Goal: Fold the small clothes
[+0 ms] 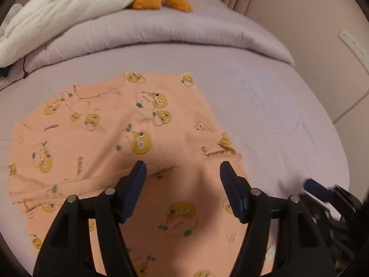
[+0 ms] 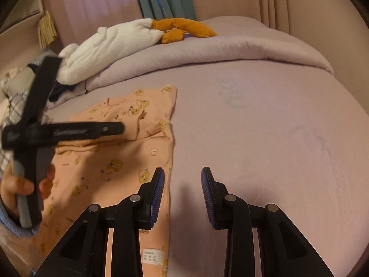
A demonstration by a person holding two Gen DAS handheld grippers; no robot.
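Nearest, in the left wrist view, the left gripper (image 1: 183, 170) hangs over the garment (image 1: 110, 138) with its fingers (image 1: 138, 173) wide apart and nothing between them; peach cloth lies directly below and ahead. The garment lies flat on the bed (image 1: 276, 115), part-folded, one layer doubled over along a hem printed with lettering; its long axis appears to run away from the fingers, though fisheye bend makes this uncertain.

In the right wrist view, the right gripper (image 2: 182, 180) has its fingers narrowly apart and empty, straddling the garment's right edge (image 2: 170, 138): one finger over cloth, the other over bare sheet. The left gripper is therefore the nearer to the garment's middle, the right to its side edge.

Right of that edge the sheet is open room. Farther off, the duvet (image 2: 230, 48) roll bounds the space, with a plush toy (image 2: 129, 37) on it.
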